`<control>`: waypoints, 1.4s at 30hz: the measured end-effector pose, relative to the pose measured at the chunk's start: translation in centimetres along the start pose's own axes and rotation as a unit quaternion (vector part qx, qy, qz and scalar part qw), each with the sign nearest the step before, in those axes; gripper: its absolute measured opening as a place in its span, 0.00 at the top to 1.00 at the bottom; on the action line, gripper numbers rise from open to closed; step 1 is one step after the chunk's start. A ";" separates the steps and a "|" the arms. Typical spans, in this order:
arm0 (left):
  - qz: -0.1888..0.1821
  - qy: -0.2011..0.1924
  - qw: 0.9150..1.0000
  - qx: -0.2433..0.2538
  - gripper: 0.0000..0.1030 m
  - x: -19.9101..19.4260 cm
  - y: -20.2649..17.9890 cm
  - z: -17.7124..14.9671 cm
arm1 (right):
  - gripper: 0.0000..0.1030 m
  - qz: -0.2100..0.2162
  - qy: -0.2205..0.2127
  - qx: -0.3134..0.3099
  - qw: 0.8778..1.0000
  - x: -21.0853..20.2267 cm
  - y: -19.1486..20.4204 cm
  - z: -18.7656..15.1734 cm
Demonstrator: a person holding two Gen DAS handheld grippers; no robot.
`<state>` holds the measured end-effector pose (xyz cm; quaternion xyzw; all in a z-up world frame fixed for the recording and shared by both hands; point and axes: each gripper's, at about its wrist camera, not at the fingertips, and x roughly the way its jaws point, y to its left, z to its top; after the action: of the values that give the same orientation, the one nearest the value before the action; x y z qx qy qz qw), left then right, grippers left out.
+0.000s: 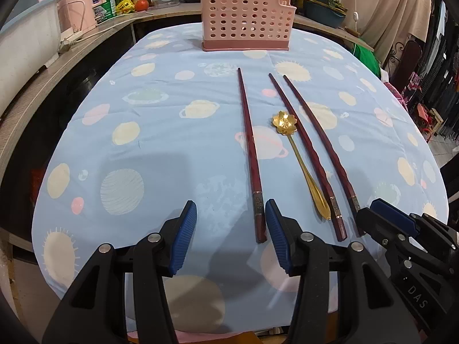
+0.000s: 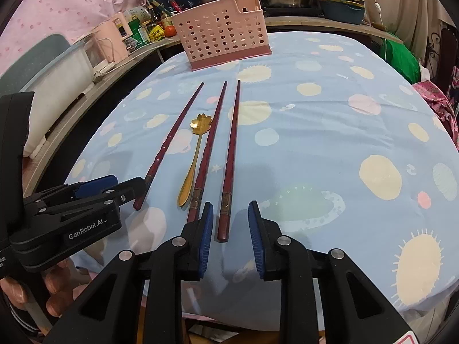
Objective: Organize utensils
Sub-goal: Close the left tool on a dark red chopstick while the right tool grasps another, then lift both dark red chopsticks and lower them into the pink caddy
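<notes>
Three dark red chopsticks lie lengthwise on the blue planet-print tablecloth (image 1: 160,143): a left chopstick (image 1: 249,149), a middle chopstick (image 1: 304,149) and a right chopstick (image 1: 318,143). A gold flower-bowl spoon (image 1: 298,157) lies between the left and middle ones. A pink perforated utensil holder (image 1: 245,17) stands at the far end, also in the right wrist view (image 2: 223,31). My left gripper (image 1: 231,223) is open, near the left chopstick's near end. My right gripper (image 2: 231,223) is open around the near end of the right chopstick (image 2: 231,154).
A wooden counter (image 1: 86,43) wraps the table's left and far sides, with a pink appliance (image 1: 79,8), bottles, a tomato and pots. A green cloth (image 2: 401,57) and clothes are on the right. The tablecloth's right half (image 2: 344,143) carries no utensils.
</notes>
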<state>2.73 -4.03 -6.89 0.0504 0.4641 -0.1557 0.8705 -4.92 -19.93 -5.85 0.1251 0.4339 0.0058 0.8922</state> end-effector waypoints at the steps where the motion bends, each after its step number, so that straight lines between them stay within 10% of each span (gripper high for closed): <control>1: 0.000 0.001 1.000 0.001 0.54 0.1 0.0 0.0 | 0.77 0.000 0.001 0.000 1.000 0.1 0.0 0.0; 14: 0.003 0.000 1.000 0.008 0.56 0.6 -0.4 -0.2 | 0.78 -0.003 0.002 -0.007 1.000 0.3 0.3 0.0; 29: -0.011 0.004 1.000 0.012 0.92 0.3 -0.7 -0.3 | 0.87 -0.021 -0.001 -0.017 1.000 0.4 0.4 -0.2; 42: -0.010 0.005 1.000 0.007 0.93 0.1 -0.6 -0.3 | 0.93 -0.021 -0.004 -0.010 1.000 0.2 -0.1 -0.1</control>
<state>2.35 -4.53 -7.07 0.0525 0.4678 -0.1678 0.8661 -4.90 -19.96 -6.11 0.1071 0.4331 -0.0086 0.8949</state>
